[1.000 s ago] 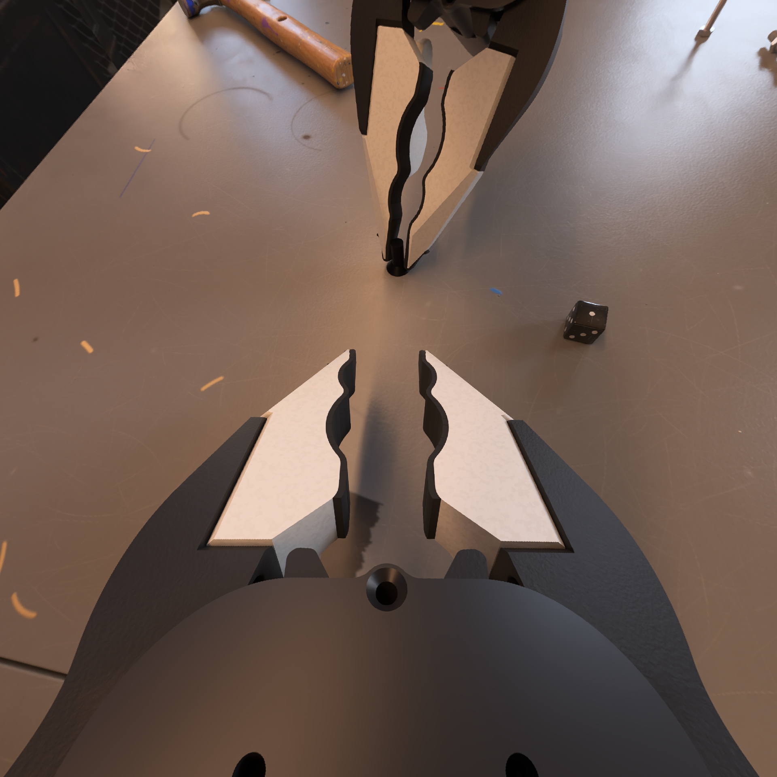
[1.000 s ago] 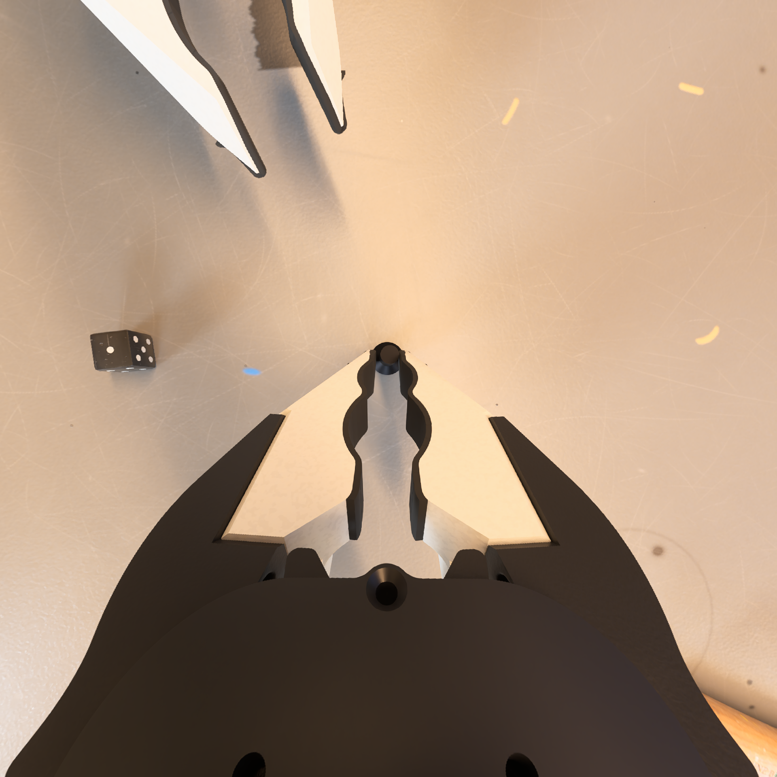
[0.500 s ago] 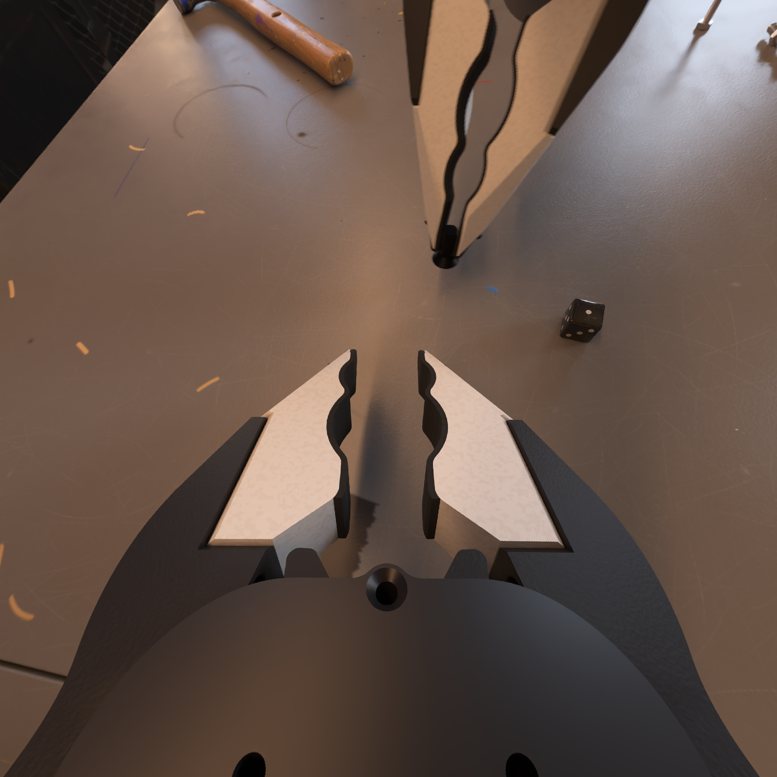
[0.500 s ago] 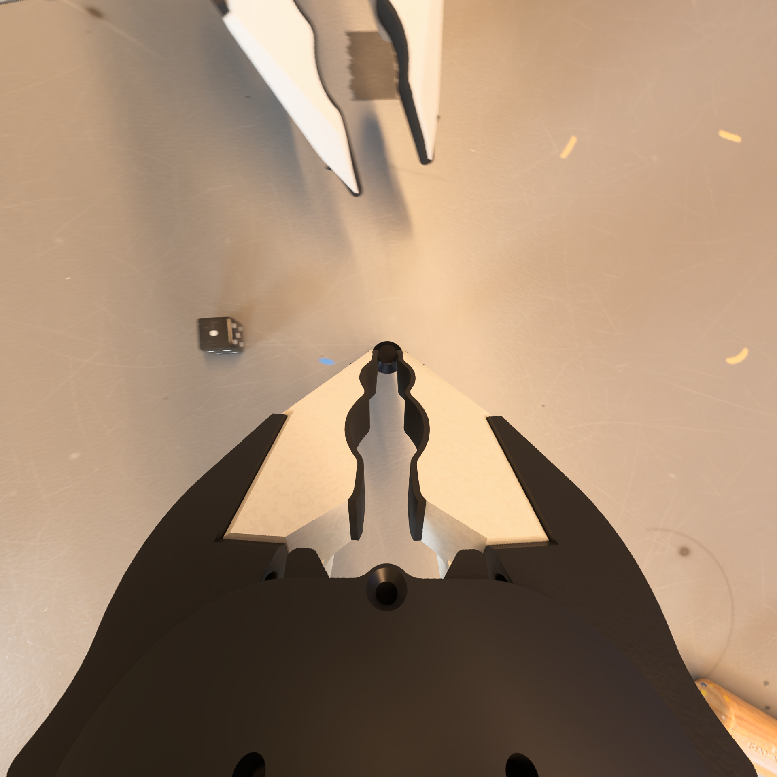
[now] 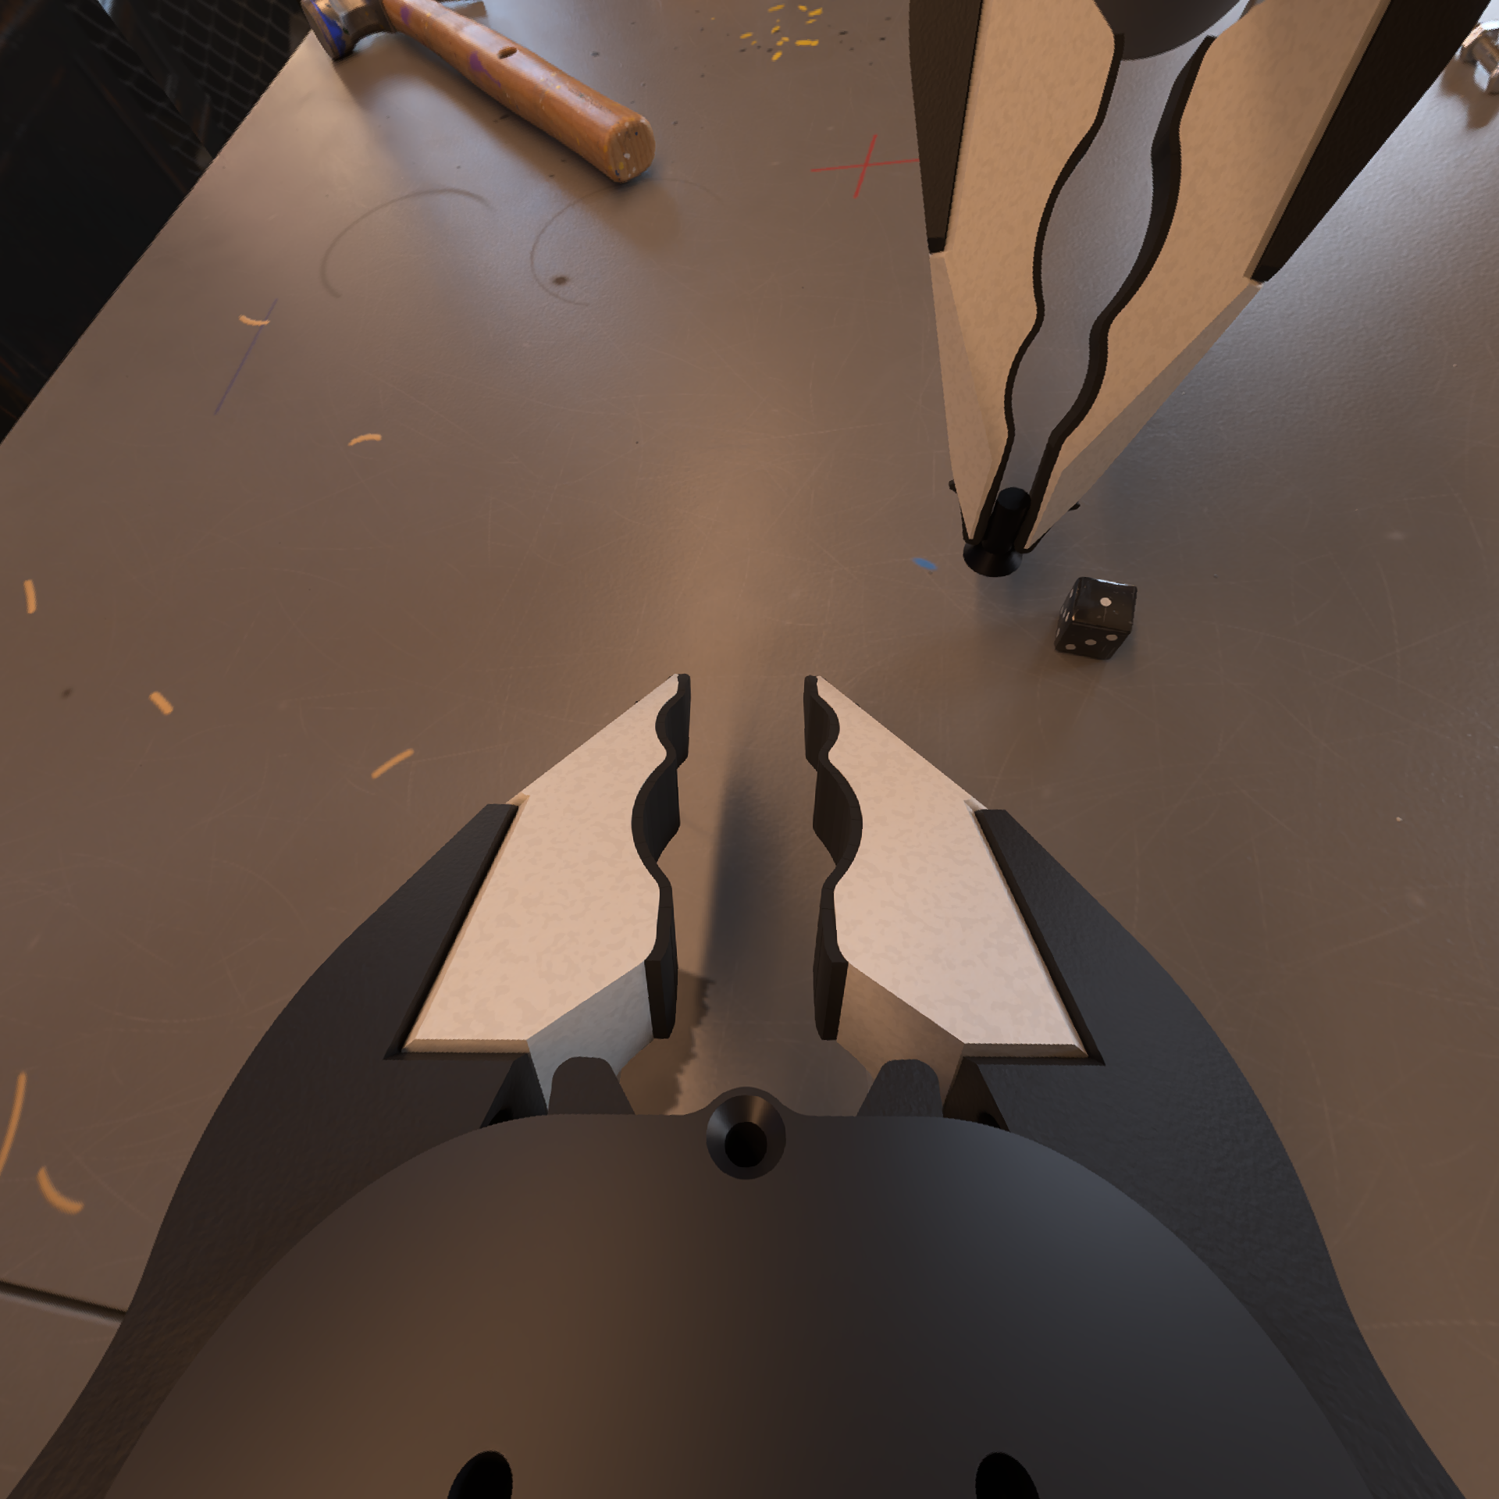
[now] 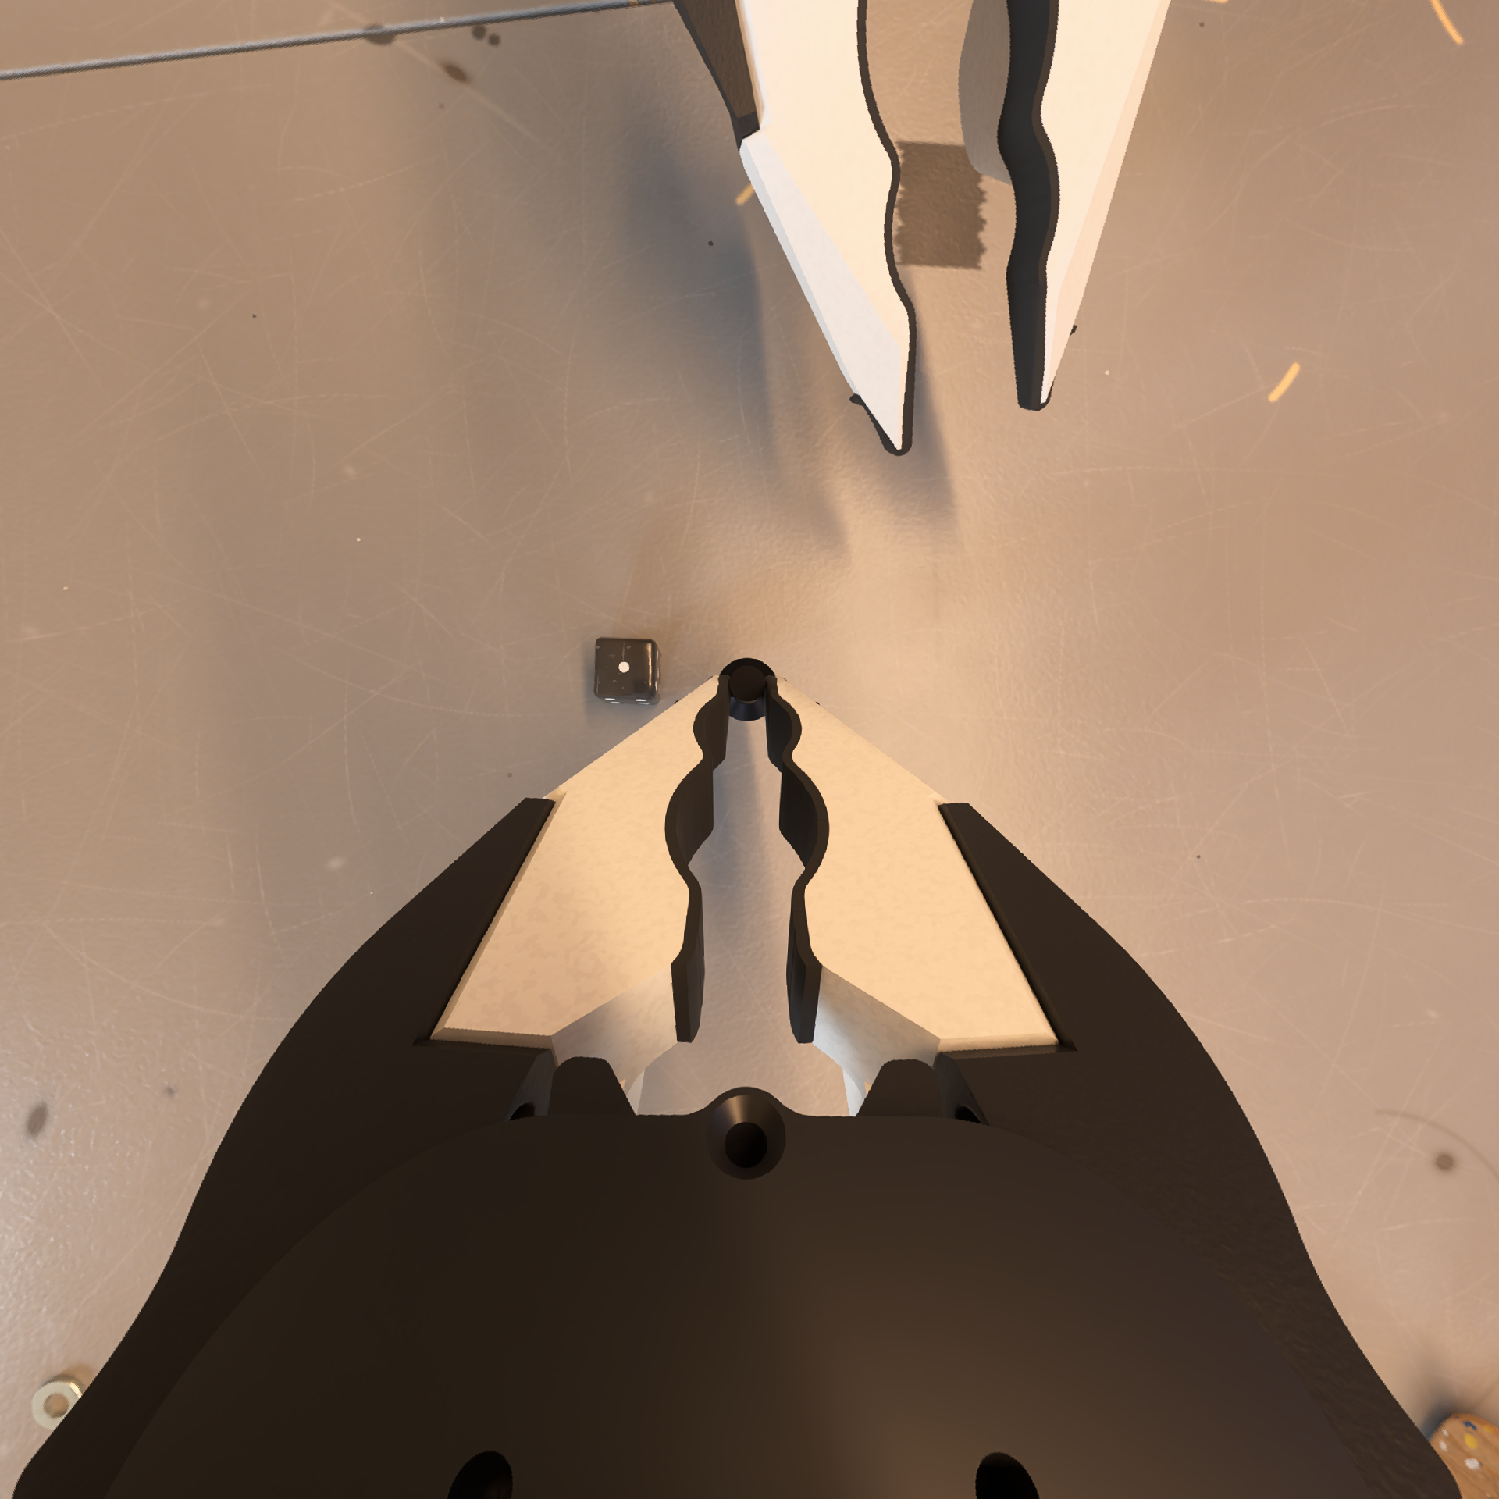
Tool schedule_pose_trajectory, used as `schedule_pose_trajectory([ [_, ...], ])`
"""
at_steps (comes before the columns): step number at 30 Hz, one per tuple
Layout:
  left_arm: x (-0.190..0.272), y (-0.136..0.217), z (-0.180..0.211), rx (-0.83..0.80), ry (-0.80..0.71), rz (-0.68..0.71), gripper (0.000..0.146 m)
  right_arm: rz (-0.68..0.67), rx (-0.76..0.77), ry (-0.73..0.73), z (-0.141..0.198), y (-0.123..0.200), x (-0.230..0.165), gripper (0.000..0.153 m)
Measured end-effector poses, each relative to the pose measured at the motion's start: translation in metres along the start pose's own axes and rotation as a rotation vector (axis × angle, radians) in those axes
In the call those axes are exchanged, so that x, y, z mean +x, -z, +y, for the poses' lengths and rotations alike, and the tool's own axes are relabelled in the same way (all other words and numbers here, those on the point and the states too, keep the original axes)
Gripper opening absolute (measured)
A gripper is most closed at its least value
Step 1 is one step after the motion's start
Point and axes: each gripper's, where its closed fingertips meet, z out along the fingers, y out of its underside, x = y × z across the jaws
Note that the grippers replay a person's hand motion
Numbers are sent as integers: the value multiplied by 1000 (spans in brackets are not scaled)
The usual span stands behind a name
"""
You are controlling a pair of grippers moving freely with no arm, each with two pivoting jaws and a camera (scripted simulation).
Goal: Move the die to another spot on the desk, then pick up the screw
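A small black die (image 5: 1095, 618) with white pips lies on the grey desk (image 5: 568, 503). My right gripper (image 5: 1002, 531) points down just left of it, shut on a black screw (image 5: 994, 545) at its fingertips, head downward close to the desk. In the right wrist view the right gripper (image 6: 746, 689) holds the screw (image 6: 745, 683) with the die (image 6: 624, 670) just to its left. My left gripper (image 5: 746, 681) is open and empty, hovering over bare desk; it also shows in the right wrist view (image 6: 965, 426).
A wooden-handled hammer (image 5: 519, 81) lies at the far left; its handle end shows in the right wrist view (image 6: 1464, 1464). A brass nut (image 6: 55, 1399) lies low left. The desk's left edge (image 5: 122, 268) drops into dark. A red cross mark (image 5: 864, 166) is on the desk.
My right gripper, still shut on the screw, has moved across the desk toward the die and now stands right next to it. The die and my left gripper have not moved.
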Motion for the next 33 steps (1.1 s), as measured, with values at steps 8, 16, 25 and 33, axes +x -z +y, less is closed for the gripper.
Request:
schedule_pose_trajectory([
  [8, 3, 0, 0, -2, -13, 5, 27, -10, -9, -6, 1, -6, -3, 8],
  [16, 4, 0, -1, -1, -14, 9, 26, -24, -11, -16, 3, -7, -7, 8],
  [25, 4, -1, 2, -9, -10, 14, 26, -67, -13, -2, -4, -16, -13, 8],
  [33, 5, -1, 2, -13, -16, 15, 25, -93, -33, -6, -2, -19, -14, 8],
])
